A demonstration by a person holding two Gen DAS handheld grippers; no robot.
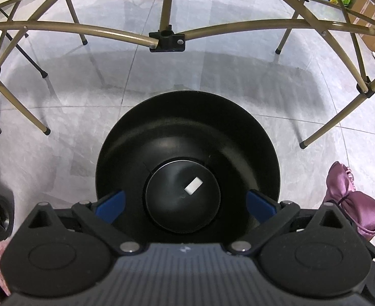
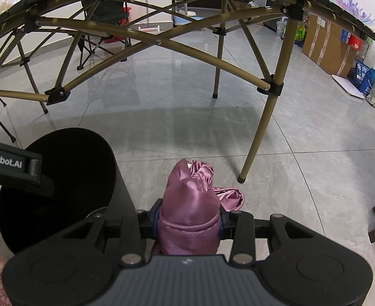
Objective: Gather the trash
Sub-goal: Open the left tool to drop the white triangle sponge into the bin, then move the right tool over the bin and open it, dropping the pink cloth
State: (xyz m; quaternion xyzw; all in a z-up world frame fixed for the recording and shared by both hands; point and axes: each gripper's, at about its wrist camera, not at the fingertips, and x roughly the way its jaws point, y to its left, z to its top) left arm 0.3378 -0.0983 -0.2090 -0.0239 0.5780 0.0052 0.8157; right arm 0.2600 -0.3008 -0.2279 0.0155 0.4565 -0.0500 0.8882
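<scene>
- Under the folding table frame, grey tiled floor: I see no loose litter on the stretch both cameras cover, so the sweep looks mostly done there.
- Black trash bin: stands on the floor directly below my left gripper; one small white scrap lies on its round bottom, counted as collected.
- Pink satin cloth bundle: clamped between the blue pads of my right gripper, held above the floor just beside the bin, not yet over its mouth. This is the item outstanding.
- Left gripper: jaws spread to their widest, nothing between them, poised over the bin opening; I judge its load delivered.
- Remaining, by my reckoning: carry the bundle across to the bin and let it go.
</scene>
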